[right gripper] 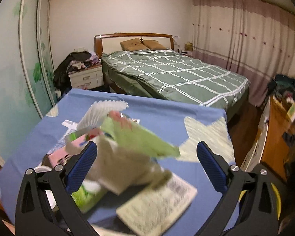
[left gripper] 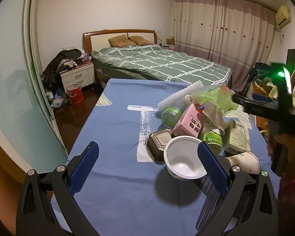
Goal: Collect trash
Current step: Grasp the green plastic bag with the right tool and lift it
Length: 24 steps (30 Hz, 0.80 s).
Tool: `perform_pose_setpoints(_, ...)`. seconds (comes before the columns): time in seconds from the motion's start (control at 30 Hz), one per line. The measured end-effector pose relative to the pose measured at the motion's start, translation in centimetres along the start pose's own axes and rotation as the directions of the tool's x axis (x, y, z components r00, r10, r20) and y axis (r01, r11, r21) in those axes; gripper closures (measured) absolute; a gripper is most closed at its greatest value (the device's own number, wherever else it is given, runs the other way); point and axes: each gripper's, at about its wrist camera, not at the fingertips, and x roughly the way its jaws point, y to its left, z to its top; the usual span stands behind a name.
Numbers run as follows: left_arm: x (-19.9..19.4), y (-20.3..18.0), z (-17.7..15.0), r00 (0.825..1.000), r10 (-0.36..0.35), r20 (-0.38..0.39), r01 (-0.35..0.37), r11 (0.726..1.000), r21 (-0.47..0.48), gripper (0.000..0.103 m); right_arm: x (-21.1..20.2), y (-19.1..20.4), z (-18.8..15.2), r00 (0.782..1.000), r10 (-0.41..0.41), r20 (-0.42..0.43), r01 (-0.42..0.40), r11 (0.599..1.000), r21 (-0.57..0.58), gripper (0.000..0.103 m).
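Trash pile [left gripper: 198, 122] lies ahead of both spread tongs [left gripper: 147, 169].

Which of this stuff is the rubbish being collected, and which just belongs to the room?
Rubbish on the table: white plastic cup, pink milk carton, green bottle, paper cup, green wrapper.

Just the room: bed, nightstand, red bucket, curtains.

Free room: left half of the left wrist view, bare blue desk [left gripper: 112, 137].
Obstacle: trash pile [left gripper: 196, 118] crowds the right half.
Nearest blocker: white cup [left gripper: 183, 157], lower centre, just left of the left hand-held gripper [left gripper: 147, 163] right finger.
Right wrist view: blurred wrappers [right gripper: 135, 147] fill the centre.
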Motion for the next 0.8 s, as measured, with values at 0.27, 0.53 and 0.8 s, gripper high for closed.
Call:
perform_pose_setpoints(0.27, 1.6, -0.9, 0.4, 1.000, -0.005, -0.016, 0.006, 1.000, 0.013, 0.004, 3.8, 0.8, 2.0, 0.998, 0.043, -0.042, -0.044, 0.999, -0.030, 0.027)
perform_pose_setpoints(0.53, 2.3, -0.6, 0.4, 1.000, -0.009, -0.023, 0.009, 1.000, 0.006, 0.004, 4.3, 0.0, 1.0, 0.984, 0.138, -0.111, -0.136, 0.990, 0.026, 0.092)
perform_pose_setpoints(0.8, 2.1, -0.9, 0.3, 1.000, -0.024, -0.015, 0.024, 1.000, 0.015, 0.004, -1.0, -1.2, 0.7, 0.985, 0.172, -0.027, -0.170, 0.984, 0.053, 0.099)
